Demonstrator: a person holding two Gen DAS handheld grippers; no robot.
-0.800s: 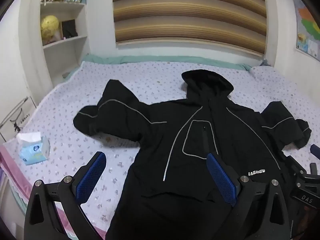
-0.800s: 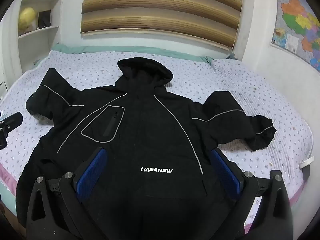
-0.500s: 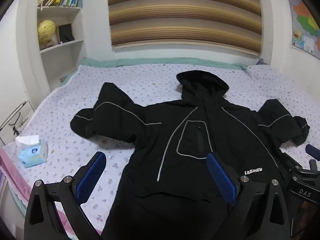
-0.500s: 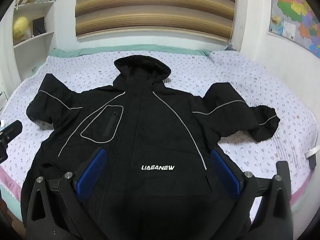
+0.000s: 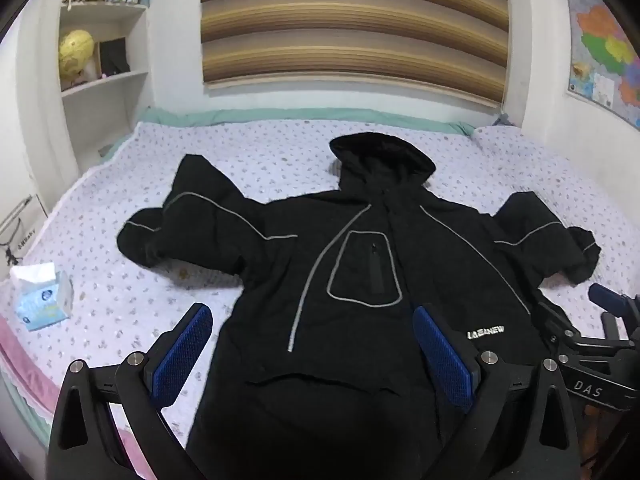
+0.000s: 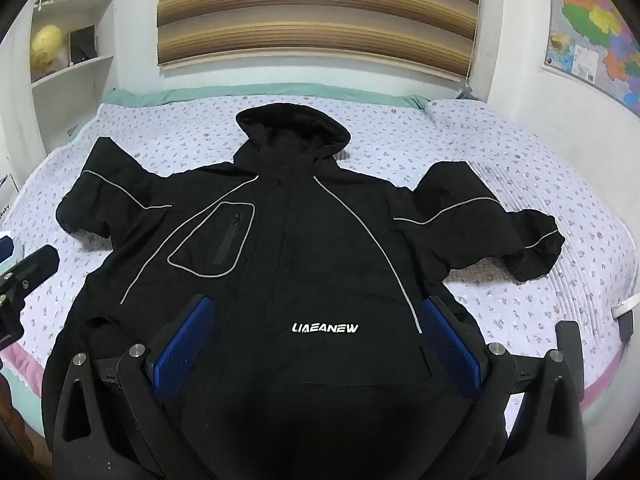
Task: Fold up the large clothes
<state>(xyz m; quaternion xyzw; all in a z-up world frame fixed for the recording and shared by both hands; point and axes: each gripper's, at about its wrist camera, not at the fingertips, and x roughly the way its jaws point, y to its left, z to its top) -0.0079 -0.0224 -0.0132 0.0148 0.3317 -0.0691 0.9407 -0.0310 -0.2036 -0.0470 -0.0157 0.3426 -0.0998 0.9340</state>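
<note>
Surface: we see a floral bedspread (image 6: 460, 152).
Writing: black jacket (image 6: 304, 240) reads "LIAEANEW" between right tongs (image 6: 320, 340).
Pose: left tongs (image 5: 312, 348), both hovering, spread, empty.

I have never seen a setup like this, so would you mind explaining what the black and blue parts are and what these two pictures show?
Each picture comes from a fisheye camera mounted on a handheld two-finger gripper, looking forward along its blue-padded fingers. One shows the left gripper, the other the right gripper. Both are open and hold nothing. Ahead, a black hooded jacket lies spread flat, front up, on a bed with a floral sheet. A tissue pack sits near the bed's left edge.
</note>
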